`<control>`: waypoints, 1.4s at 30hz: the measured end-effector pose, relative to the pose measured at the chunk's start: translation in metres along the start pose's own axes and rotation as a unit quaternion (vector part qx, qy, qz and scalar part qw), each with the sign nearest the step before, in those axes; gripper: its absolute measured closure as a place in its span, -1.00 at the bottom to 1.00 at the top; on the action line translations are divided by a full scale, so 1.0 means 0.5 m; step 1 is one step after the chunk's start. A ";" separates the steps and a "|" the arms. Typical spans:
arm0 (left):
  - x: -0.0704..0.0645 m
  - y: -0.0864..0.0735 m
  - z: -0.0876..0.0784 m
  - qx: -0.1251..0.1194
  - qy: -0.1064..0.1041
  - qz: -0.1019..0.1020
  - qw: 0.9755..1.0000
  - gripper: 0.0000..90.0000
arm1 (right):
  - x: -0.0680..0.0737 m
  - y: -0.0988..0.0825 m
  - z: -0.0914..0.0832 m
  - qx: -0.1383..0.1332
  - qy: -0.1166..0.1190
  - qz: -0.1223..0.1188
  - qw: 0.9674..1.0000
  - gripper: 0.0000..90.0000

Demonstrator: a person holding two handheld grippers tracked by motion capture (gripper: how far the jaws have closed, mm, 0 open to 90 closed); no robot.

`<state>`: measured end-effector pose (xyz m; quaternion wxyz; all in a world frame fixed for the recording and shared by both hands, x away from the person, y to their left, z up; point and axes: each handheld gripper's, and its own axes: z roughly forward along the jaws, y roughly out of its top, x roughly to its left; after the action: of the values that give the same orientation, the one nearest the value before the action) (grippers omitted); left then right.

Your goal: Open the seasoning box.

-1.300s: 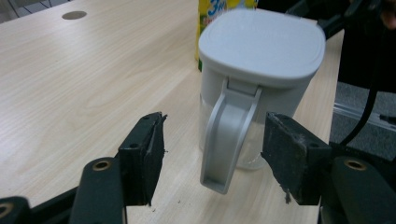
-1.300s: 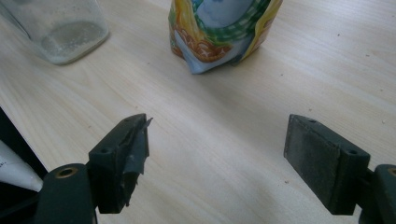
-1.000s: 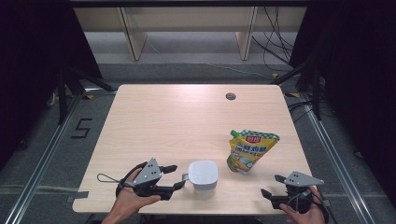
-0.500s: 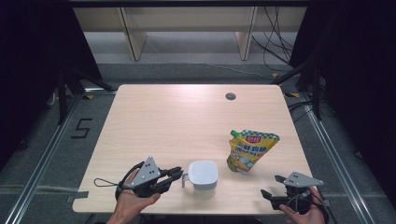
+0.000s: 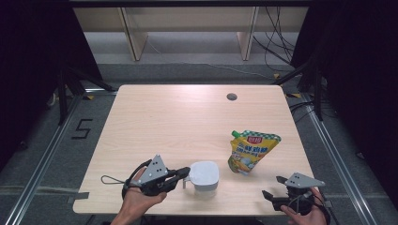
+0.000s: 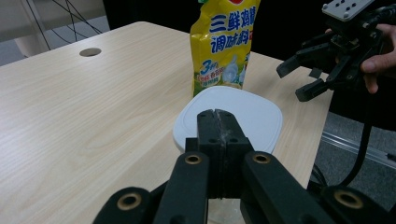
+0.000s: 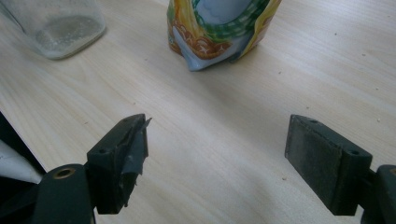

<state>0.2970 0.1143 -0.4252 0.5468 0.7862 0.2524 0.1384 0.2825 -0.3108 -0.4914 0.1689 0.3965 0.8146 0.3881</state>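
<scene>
A clear jar with a white lid (image 5: 204,174) stands near the table's front edge, with a small handle on its left side. My left gripper (image 5: 184,173) lies level at that handle. Its jaws have just been closing and now meet pad to pad over the lid's (image 6: 247,107) near rim, where the left gripper (image 6: 217,114) shows nothing between the pads. A yellow and green seasoning pouch (image 5: 251,151) stands upright right of the jar. My right gripper (image 5: 274,186) rests at the front right corner, open, with bare table between its jaws (image 7: 217,140). The pouch (image 7: 219,28) and the jar (image 7: 60,25) lie beyond it.
A round cable hole (image 5: 231,97) sits at the table's far right. The wooden table (image 5: 178,122) is bare across its middle and back. The right gripper (image 6: 301,79) also appears past the pouch (image 6: 224,44). Shelf legs and cables stand behind the table.
The left gripper's jaws, open beside the jar a second ago, have closed together at its left side. The right gripper, jar and pouch have not moved.
</scene>
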 end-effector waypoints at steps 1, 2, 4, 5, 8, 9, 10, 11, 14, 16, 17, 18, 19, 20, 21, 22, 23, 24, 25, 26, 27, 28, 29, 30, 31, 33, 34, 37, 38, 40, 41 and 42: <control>0.000 0.002 0.006 0.009 0.002 0.009 1.000 0.98 | 0.001 0.000 0.000 -0.001 0.003 0.003 1.000 -0.48; 0.000 0.002 0.006 0.009 0.002 0.009 1.000 0.98 | 0.001 0.000 0.000 -0.001 0.003 0.003 1.000 -0.48; 0.001 0.002 0.014 0.011 -0.001 0.007 1.000 0.98 | 0.004 0.000 -0.001 0.000 0.007 0.009 1.000 -0.47; 0.002 0.000 0.021 0.018 -0.001 0.008 1.000 0.98 | -0.001 0.000 0.001 -0.004 0.008 -0.004 1.000 -0.47; 0.003 -0.002 0.028 0.021 -0.001 0.007 1.000 0.98 | -0.001 0.000 0.002 -0.003 0.018 -0.002 1.000 -0.46; 0.007 -0.004 0.034 0.028 -0.001 0.012 1.000 0.98 | 0.000 0.001 0.001 -0.004 0.014 -0.006 1.000 -0.46; 0.007 -0.004 0.034 0.028 -0.001 0.012 1.000 0.98 | 0.000 0.001 0.001 -0.004 0.014 -0.006 1.000 -0.46; 0.007 -0.007 0.037 0.028 0.001 0.003 1.000 0.98 | 0.001 0.001 0.002 -0.003 0.014 -0.006 1.000 -0.46; 0.009 -0.008 0.036 0.027 0.005 0.000 1.000 0.98 | 0.005 0.001 0.000 0.000 0.010 0.006 1.000 -0.46; 0.009 -0.009 0.034 0.026 0.006 -0.003 1.000 0.97 | 0.001 0.001 0.003 -0.004 0.020 -0.004 1.000 -0.46; 0.010 -0.010 0.034 0.025 0.005 -0.001 1.000 0.97 | 0.000 0.002 0.001 0.002 0.027 -0.006 1.000 -0.46; 0.010 -0.010 0.034 0.025 0.005 -0.001 1.000 0.97 | 0.000 0.002 0.001 0.002 0.027 -0.006 1.000 -0.46; 0.010 -0.010 0.034 0.023 0.005 -0.002 1.000 0.97 | 0.006 0.001 -0.001 -0.002 0.011 0.008 1.000 -0.46; 0.012 -0.011 0.033 0.023 0.005 -0.002 1.000 0.97 | 0.006 0.002 -0.001 0.000 0.011 0.005 1.000 -0.46; 0.012 -0.011 0.033 0.023 0.005 -0.002 1.000 0.97 | 0.006 0.002 -0.001 0.000 0.011 0.005 1.000 -0.46; 0.012 -0.012 0.033 0.024 0.003 -0.002 1.000 0.97 | 0.001 0.002 0.001 -0.003 0.013 -0.008 1.000 -0.46; 0.013 -0.014 0.032 0.019 0.004 -0.011 1.000 0.97 | 0.003 0.002 0.000 -0.016 0.008 -0.001 1.000 -0.48; 0.013 -0.014 0.032 0.019 0.004 -0.011 1.000 0.97 | 0.003 0.002 0.000 -0.016 0.008 -0.001 1.000 -0.48; 0.015 -0.016 0.030 0.018 0.003 -0.016 1.000 0.97 | 0.005 0.005 0.001 -0.035 0.022 0.007 0.999 -0.49; 0.015 -0.016 0.030 0.018 0.003 -0.016 1.000 0.97 | 0.005 0.005 0.001 -0.035 0.022 0.007 0.999 -0.49; 0.019 -0.016 0.030 0.014 -0.003 -0.008 1.000 0.97 | 0.009 0.008 0.000 -0.046 0.024 -0.001 0.999 -0.54; 0.019 -0.016 0.030 0.014 -0.003 -0.008 1.000 0.97 | 0.009 0.008 0.000 -0.046 0.024 -0.001 0.999 -0.54; 0.017 -0.018 0.029 0.012 0.001 -0.018 1.000 0.97 | 0.018 0.010 -0.004 -0.047 0.032 0.011 0.998 -0.58; 0.017 -0.018 0.029 0.012 0.001 -0.018 1.000 0.97 | 0.018 0.010 -0.004 -0.047 0.032 0.011 0.998 -0.58; 0.016 -0.019 0.030 0.010 0.001 -0.026 1.000 0.97 | 0.017 0.013 -0.002 -0.062 0.044 0.002 0.997 -0.58; 0.018 -0.019 0.029 0.009 0.000 -0.020 1.000 0.97 | 0.025 0.015 -0.003 -0.066 0.051 0.008 0.997 -0.57; 0.018 -0.019 0.029 0.009 0.000 -0.020 1.000 0.97 | 0.025 0.015 -0.003 -0.066 0.051 0.008 0.997 -0.57; 0.019 -0.021 0.028 0.009 0.000 -0.023 1.000 0.97 | 0.040 0.020 -0.002 -0.069 0.069 0.004 0.995 -0.38; 0.019 -0.021 0.028 0.009 0.000 -0.023 1.000 0.97 | 0.043 0.022 -0.001 -0.072 0.074 0.001 0.995 -0.31; 0.020 -0.021 0.026 0.011 0.001 -0.021 1.000 0.97 | 0.048 0.025 0.002 -0.071 0.081 0.006 0.994 -0.22; 0.021 -0.021 0.026 0.010 0.001 -0.017 1.000 0.97 | 0.048 0.025 0.002 -0.071 0.081 0.006 0.994 -0.22; 0.019 -0.022 0.025 0.010 0.004 -0.020 1.000 0.97 | 0.048 0.027 0.003 -0.080 0.085 -0.004 0.993 -0.16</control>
<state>0.3085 0.1125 -0.4405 0.5406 0.7859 0.2718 0.1276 0.2750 -0.2862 -0.4811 0.1319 0.3437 0.7942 0.4834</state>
